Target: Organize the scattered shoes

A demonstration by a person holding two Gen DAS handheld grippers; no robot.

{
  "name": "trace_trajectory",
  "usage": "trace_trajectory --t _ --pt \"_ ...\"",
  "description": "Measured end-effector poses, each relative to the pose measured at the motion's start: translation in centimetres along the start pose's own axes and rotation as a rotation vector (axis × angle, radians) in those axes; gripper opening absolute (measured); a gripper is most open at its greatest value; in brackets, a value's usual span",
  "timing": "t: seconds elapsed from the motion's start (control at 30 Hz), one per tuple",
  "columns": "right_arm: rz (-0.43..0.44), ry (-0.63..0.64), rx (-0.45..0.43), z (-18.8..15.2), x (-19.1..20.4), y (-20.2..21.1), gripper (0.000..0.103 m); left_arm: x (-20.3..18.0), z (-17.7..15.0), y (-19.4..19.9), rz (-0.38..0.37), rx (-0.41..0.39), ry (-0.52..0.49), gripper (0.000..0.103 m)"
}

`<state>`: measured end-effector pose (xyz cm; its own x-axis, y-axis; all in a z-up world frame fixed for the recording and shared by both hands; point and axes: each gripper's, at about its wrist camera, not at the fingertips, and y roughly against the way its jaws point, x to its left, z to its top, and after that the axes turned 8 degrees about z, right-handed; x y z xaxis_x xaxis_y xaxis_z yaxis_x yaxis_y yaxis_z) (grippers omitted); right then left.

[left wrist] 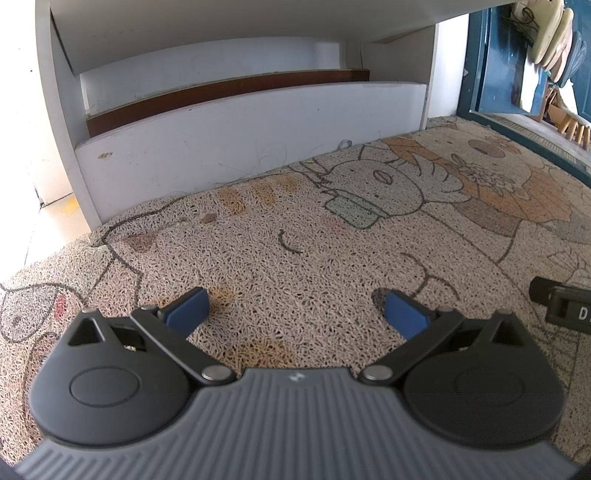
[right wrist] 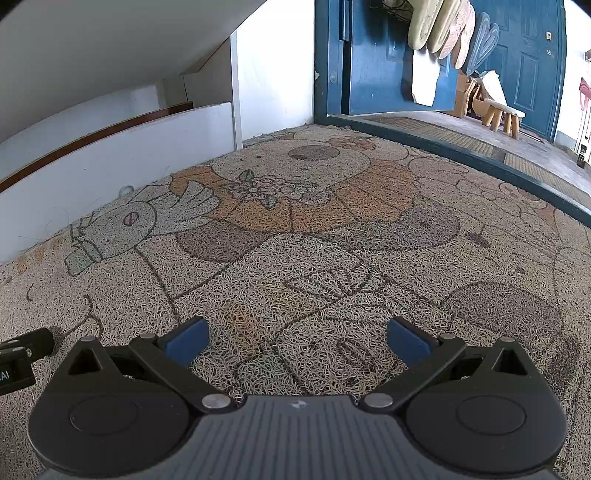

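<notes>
Left tool spread wide, empty, low over cartoon-print doormat. Right tool likewise spread, empty, over same mat. White shoe rack at 12 o'clock of left tool, shelves bare. Shoes hung at 1 o'clock in right view, soles outward, near blue door. Wooden stool beyond threshold.

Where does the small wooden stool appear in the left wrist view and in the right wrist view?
Left wrist view: wooden stool at the far right edge, only its legs show, beyond the blue door.
Right wrist view: wooden stool upper right, whole, in the doorway.
Shared landmark: the hanging soles above.
</notes>
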<state>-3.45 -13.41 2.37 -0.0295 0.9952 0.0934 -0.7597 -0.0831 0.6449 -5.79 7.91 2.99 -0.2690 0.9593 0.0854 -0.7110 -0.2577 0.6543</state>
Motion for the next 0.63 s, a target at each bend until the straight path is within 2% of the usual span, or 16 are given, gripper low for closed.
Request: trace_trajectory --t 0.63 --pt "0.001 0.000 0.000 -0.02 0.10 -0.06 0.103 0.14 0.09 -0.16 -0.004 0.001 -0.004 0.103"
